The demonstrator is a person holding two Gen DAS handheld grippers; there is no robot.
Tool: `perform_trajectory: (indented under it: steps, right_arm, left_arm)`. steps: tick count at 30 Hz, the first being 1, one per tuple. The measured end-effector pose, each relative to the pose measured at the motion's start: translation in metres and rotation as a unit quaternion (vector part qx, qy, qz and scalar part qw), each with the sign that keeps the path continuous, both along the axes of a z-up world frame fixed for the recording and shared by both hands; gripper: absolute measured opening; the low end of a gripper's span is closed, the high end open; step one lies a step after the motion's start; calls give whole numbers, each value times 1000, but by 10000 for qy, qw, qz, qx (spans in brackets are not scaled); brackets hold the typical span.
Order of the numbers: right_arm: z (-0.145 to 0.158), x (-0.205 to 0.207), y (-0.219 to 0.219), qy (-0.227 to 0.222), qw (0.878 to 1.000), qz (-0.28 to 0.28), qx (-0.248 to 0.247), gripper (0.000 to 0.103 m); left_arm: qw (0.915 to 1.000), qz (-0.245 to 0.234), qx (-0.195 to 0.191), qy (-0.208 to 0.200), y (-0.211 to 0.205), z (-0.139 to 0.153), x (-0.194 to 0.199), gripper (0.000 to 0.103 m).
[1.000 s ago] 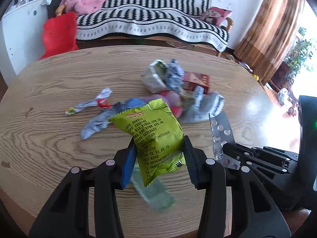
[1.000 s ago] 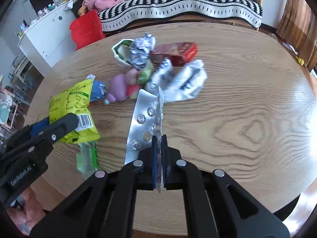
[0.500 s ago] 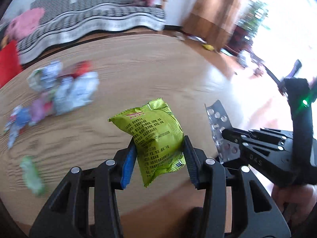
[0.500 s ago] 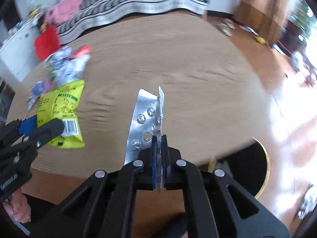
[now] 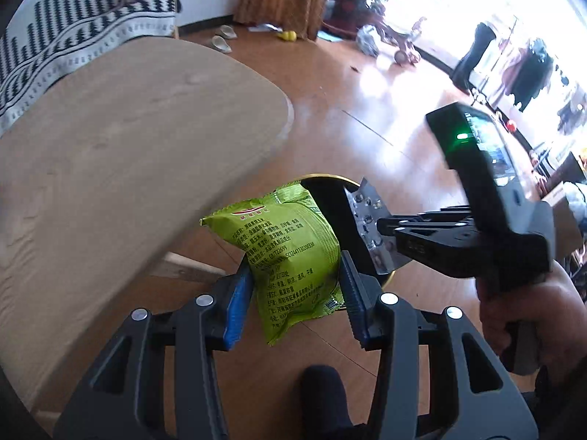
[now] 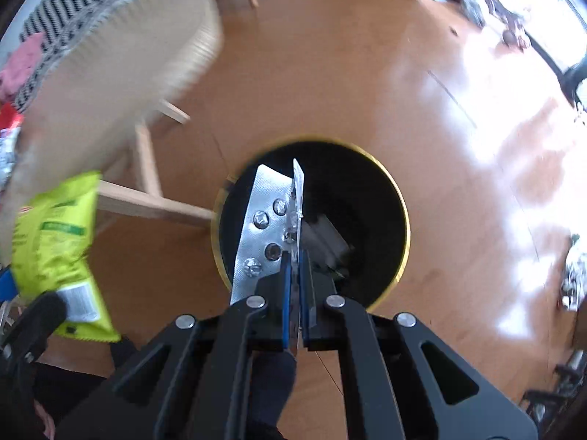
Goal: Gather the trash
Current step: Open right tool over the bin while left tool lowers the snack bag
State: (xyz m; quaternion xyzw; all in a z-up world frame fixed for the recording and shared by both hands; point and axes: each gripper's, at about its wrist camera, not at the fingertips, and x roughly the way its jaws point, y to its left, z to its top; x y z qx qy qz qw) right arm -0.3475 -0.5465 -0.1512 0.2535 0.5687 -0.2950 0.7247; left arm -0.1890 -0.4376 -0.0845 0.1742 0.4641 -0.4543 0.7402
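Note:
My left gripper (image 5: 295, 286) is shut on a green snack packet (image 5: 286, 245), held over the floor beside the table. The packet also shows at the left of the right wrist view (image 6: 58, 253). My right gripper (image 6: 295, 275) is shut on a silver pill blister sheet (image 6: 266, 231), held right above the open mouth of a black bin with a gold rim (image 6: 401, 220). The bin (image 5: 330, 190) sits just behind the packet in the left wrist view, where the blister sheet (image 5: 368, 220) and the right gripper (image 5: 389, 227) hang over it. Some trash lies inside the bin.
The wooden oval table (image 5: 128, 139) is to the left, its legs (image 6: 146, 168) near the bin. A striped sofa (image 5: 73, 36) stands behind it. Slippers (image 5: 222, 38) and small items lie on the shiny wood floor (image 6: 367, 73). My foot (image 5: 323, 392) is below.
Both grippers have swung right, off the table and down toward the floor bin, each still holding its item. The trash pile on the table has left the view.

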Motion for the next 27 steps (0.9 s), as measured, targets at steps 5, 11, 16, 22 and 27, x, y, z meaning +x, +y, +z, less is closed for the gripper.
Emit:
perform_trajectory:
  steps: [5, 11, 16, 22, 27]
  right_arm:
    - [-34, -4, -14, 271, 9991, -127, 315, 5]
    - [-47, 4, -15, 373, 9985, -129, 389, 5]
    - [-42, 0, -19, 252, 9988, -190, 381, 5]
    - [-39, -10, -23, 205, 9987, -278, 369, 5]
    - [-39, -13, -26, 162, 9985, -371, 377, 5]
  left_arm:
    - [9998, -107, 155, 40, -20, -18, -4, 45]
    - [9994, -128, 283, 128, -35, -34, -1, 45]
    - [9991, -168, 340, 187, -45, -42, 0, 45]
    - [9988, -196, 400, 225, -51, -49, -2, 45]
    - [9986, -225, 427, 233, -56, -53, -6, 45]
